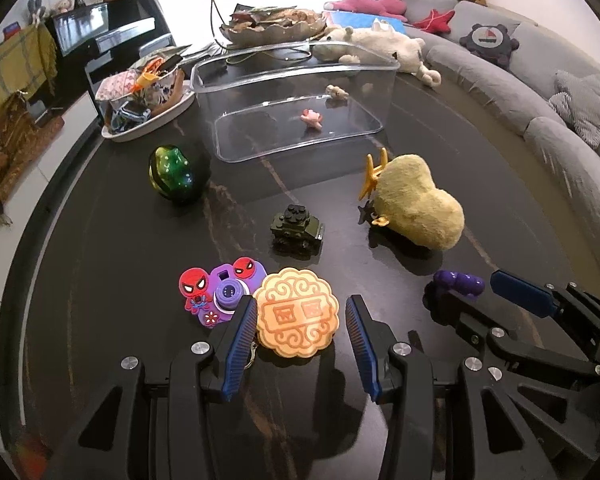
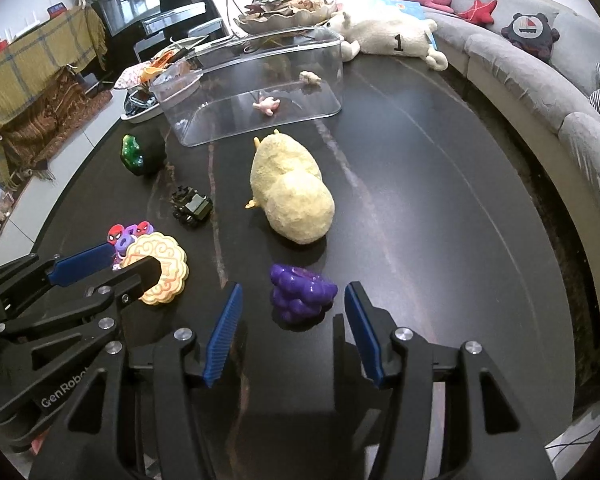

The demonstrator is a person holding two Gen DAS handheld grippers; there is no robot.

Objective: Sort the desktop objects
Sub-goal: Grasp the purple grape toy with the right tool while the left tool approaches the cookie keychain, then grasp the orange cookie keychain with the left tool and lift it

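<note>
An orange mooncake-shaped toy (image 1: 298, 312) lies flat on the dark table, and my left gripper (image 1: 302, 312) stands open around it, one finger on each side. A purple grape toy (image 2: 302, 294) sits between the open fingers of my right gripper (image 2: 294, 300). Further back lie a Spider-Man camera toy (image 1: 220, 290), a green brick tank (image 1: 298, 230), a shiny green egg (image 1: 174, 174) and a yellow plush (image 1: 418, 204). A clear plastic bin (image 1: 296, 100) at the back holds a pink figure (image 1: 312, 119) and a small beige figure (image 1: 337, 92).
A white dish of clutter (image 1: 148, 100) stands left of the bin. Behind it are a leaf-shaped metal stand (image 1: 272, 28) and a white plush (image 1: 380, 46). A grey sofa (image 1: 540, 92) curves along the right. The table edge (image 1: 60, 184) runs down the left.
</note>
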